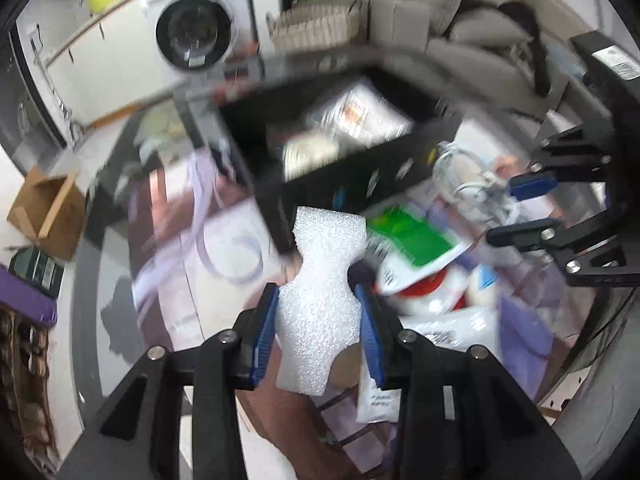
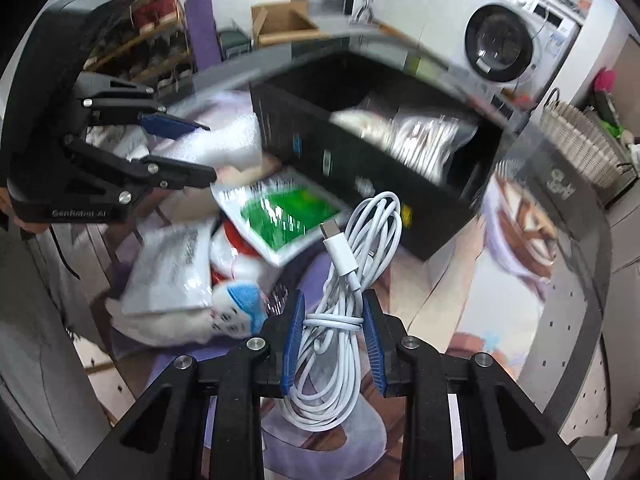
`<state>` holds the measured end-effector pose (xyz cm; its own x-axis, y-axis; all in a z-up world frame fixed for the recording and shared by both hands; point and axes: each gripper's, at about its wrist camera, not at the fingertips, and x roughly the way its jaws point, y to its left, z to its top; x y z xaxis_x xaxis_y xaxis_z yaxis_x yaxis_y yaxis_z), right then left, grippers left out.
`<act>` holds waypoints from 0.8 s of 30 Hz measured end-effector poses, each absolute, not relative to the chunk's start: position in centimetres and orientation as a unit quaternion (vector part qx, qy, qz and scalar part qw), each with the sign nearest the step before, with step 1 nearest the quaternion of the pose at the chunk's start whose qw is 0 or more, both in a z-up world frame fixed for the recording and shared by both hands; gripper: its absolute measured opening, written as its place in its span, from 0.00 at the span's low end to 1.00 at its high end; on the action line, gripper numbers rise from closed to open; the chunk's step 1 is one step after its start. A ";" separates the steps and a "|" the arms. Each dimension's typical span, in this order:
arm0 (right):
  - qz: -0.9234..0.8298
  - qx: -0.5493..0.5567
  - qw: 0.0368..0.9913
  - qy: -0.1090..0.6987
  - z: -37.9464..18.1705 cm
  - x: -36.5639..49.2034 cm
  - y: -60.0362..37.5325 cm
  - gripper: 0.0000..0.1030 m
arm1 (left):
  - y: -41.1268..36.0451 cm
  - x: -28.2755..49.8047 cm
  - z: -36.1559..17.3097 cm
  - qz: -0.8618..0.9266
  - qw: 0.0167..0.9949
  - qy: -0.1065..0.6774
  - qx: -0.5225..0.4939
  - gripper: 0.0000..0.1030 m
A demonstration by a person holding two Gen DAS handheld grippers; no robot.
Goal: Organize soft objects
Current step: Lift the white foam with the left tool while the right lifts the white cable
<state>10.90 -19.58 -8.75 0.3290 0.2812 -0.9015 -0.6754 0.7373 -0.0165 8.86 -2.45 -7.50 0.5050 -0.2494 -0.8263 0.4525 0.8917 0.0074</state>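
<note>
My left gripper is shut on a white foam piece and holds it above the table, in front of a black box. The foam piece also shows in the right wrist view, between the left gripper's fingers. My right gripper is shut on a coiled white USB cable, held in front of the black box. The box holds clear plastic bags. The right gripper shows at the right of the left wrist view with the cable.
On the table lie a green-and-white packet, a grey mailer bag and a white, red and blue plush toy. A washing machine, a wicker basket and a cardboard box stand beyond the table.
</note>
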 end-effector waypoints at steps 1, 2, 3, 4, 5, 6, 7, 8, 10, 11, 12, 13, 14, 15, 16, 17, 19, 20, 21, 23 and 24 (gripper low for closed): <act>0.303 -0.193 0.800 0.480 -7.9 10.7 -19.8 0.28 | -2.3 8.5 -6.5 -0.211 0.870 0.434 0.106 0.36; 0.307 -0.187 0.810 0.463 -7.1 10.5 -19.7 0.28 | -2.2 8.3 -5.8 -0.214 0.876 0.419 0.103 0.36; 0.308 -0.182 0.819 0.449 -6.3 10.3 -19.8 0.28 | -2.1 8.0 -5.1 -0.218 0.884 0.401 0.100 0.36; 0.309 -0.172 0.835 0.422 -5.0 10.0 -20.0 0.28 | -2.0 7.6 -4.3 -0.216 0.895 0.378 0.097 0.36; 0.312 -0.164 0.846 0.401 -4.2 9.7 -20.1 0.28 | -1.8 7.2 -3.6 -0.211 0.906 0.354 0.095 0.36; 0.317 -0.149 0.863 0.364 -2.9 9.3 -20.4 0.28 | -1.7 6.9 -3.1 -0.206 0.914 0.336 0.091 0.36; 0.316 -0.137 0.876 0.338 -2.0 9.0 -20.7 0.28 | -1.5 6.6 -2.5 -0.200 0.924 0.313 0.086 0.36; 0.315 -0.124 0.888 0.312 -1.2 8.6 -21.0 0.28 | -1.3 6.4 -1.9 -0.198 0.931 0.296 0.081 0.36; 0.322 -0.103 0.901 0.272 0.0 8.1 -21.5 0.28 | -0.8 5.5 -0.7 -0.193 0.946 0.250 0.074 0.36; 0.324 -0.095 0.907 0.250 0.7 7.8 -21.7 0.28 | -0.5 5.3 -0.3 -0.189 0.951 0.233 0.072 0.36; 0.324 -0.088 0.915 0.224 1.3 7.3 -22.0 0.28 | 0.0 4.9 0.4 -0.183 0.959 0.207 0.063 0.36; 0.324 -0.081 0.922 0.197 1.8 6.7 -22.3 0.28 | 0.4 4.7 0.7 -0.182 0.963 0.192 0.055 0.36; 0.327 -0.074 0.925 0.177 2.2 6.2 -22.6 0.28 | 0.7 4.6 1.0 -0.181 0.966 0.179 0.048 0.36; 0.328 -0.063 0.931 0.148 2.6 5.5 -23.1 0.28 | 1.2 4.4 1.5 -0.178 0.969 0.164 0.046 0.36; 0.325 -0.056 0.936 0.125 3.0 5.0 -23.2 0.28 | 1.5 4.2 1.8 -0.173 0.972 0.153 0.044 0.36; 0.322 -0.050 0.939 0.105 3.2 4.5 -23.5 0.28 | 1.7 4.1 2.0 -0.173 0.974 0.143 0.040 0.36; 0.322 -0.043 0.941 0.090 3.7 3.9 -23.5 0.28 | 2.4 3.5 2.4 -0.168 0.978 0.119 0.035 0.36; 0.323 -0.042 0.941 0.088 3.8 3.8 -23.5 0.28 | 2.7 3.3 2.5 -0.168 0.979 0.112 0.035 0.36; 0.324 -0.041 0.941 0.088 3.9 3.7 -23.4 0.28 | 2.9 3.0 2.5 -0.169 0.979 0.107 0.036 0.36; 0.325 -0.044 0.941 0.085 4.0 3.5 -23.6 0.28 | 3.3 2.5 2.7 -0.157 0.983 0.090 0.038 0.36; 0.318 -0.051 0.943 0.082 4.0 3.3 -23.5 0.28 | 3.6 2.6 2.7 -0.162 0.982 0.090 0.036 0.36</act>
